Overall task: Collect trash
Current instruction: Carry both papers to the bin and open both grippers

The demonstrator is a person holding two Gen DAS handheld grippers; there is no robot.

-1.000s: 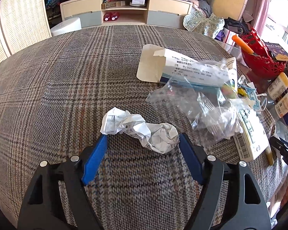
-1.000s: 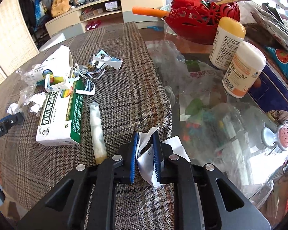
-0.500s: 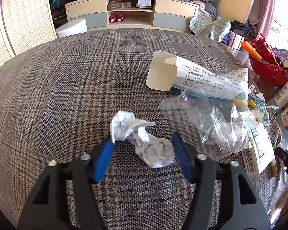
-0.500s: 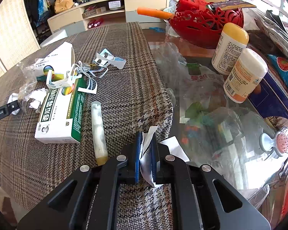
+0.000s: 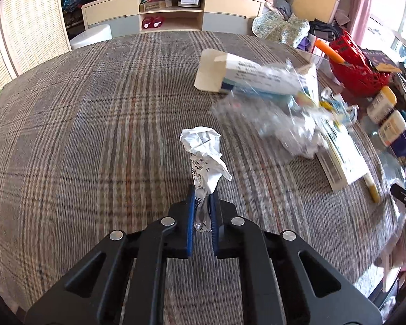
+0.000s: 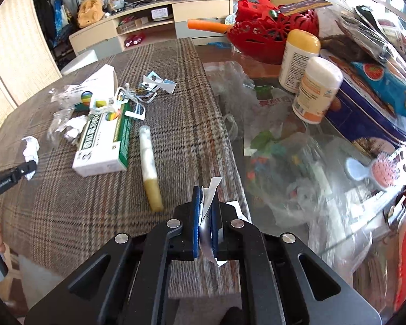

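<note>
My left gripper [image 5: 203, 199] is shut on a crumpled white paper [image 5: 203, 151] and holds it above the plaid tablecloth; the paper sticks up past the blue pads. It also shows in the right wrist view [image 6: 31, 147] at the far left. My right gripper [image 6: 205, 197] is shut on a white paper scrap [image 6: 211, 189] near the cloth's right edge. More trash lies on the cloth: an open white carton [image 5: 246, 74], crumpled clear plastic [image 5: 278, 124], a green and white box [image 6: 104, 142], a plastic tube [image 6: 150, 168] and cut card pieces [image 6: 157, 84].
The plaid tablecloth [image 5: 94, 108] covers the left of a glass table [image 6: 297, 162]. A red basket [image 6: 259, 35], two white bottles [image 6: 315, 89], a blue tin [image 6: 370, 113] and clear plastic bags [image 6: 297, 184] crowd the glass side. A cabinet [image 5: 173, 13] stands behind.
My left gripper has closed on the crumpled paper and lifted it off the cloth. My right gripper stays shut on its scrap and has risen slightly.
</note>
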